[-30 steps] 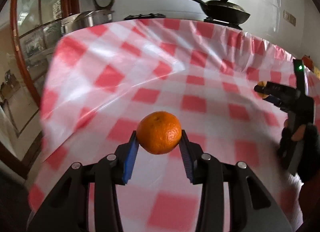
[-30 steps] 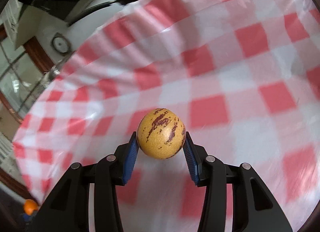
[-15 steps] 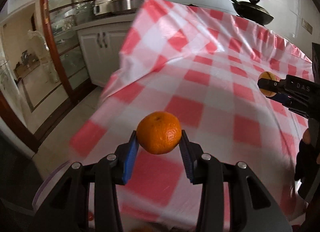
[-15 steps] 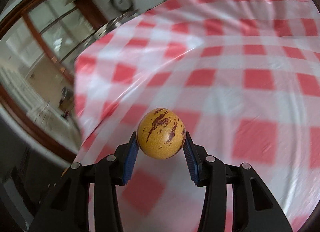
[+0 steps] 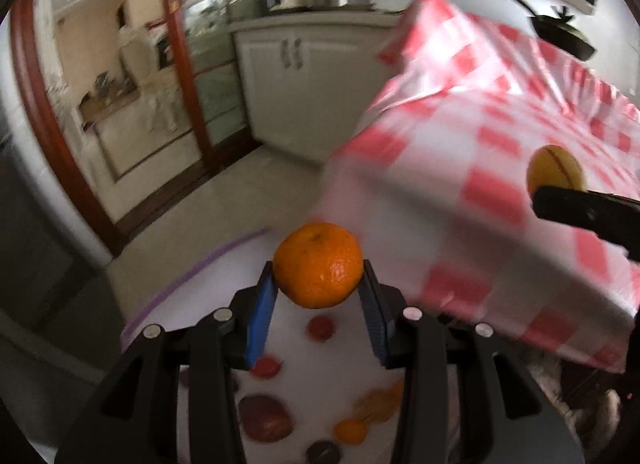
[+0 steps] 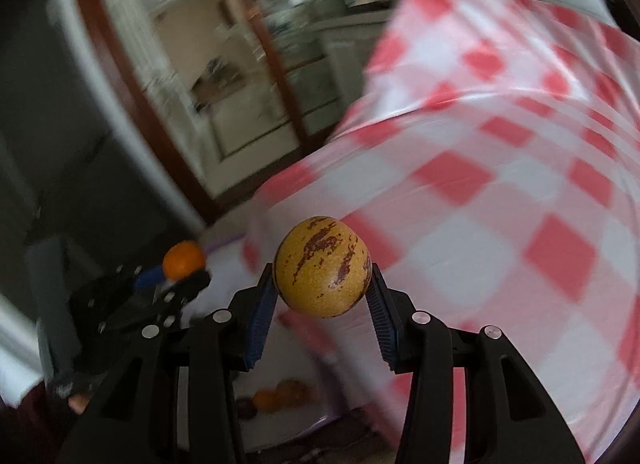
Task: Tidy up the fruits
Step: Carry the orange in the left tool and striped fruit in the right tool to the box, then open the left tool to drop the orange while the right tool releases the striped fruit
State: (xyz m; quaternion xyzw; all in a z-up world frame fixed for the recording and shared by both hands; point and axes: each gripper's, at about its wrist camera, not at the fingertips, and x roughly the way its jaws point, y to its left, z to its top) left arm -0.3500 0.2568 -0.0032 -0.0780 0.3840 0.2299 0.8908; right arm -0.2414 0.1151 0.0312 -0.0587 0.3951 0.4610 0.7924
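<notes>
A: Halfway? An orange (image 5: 319, 265) was clamped in the left gripper (image 5: 319, 296), a speckled yellow fruit (image 6: 322, 266) in the right gripper (image 6: 322, 296) — both past the tabletop (image 5: 500, 168) edge.

B: Yep — several fruits were already seen in the white bin (image 5: 192, 276) below; these two were left to be dropped in.

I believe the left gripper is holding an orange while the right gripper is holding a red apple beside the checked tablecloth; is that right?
Not quite. The left gripper does hold the orange, but the right gripper holds a yellow fruit with dark red streaks, not a red apple, as the right wrist view shows. The checked tablecloth is beside it, as you say.
</notes>
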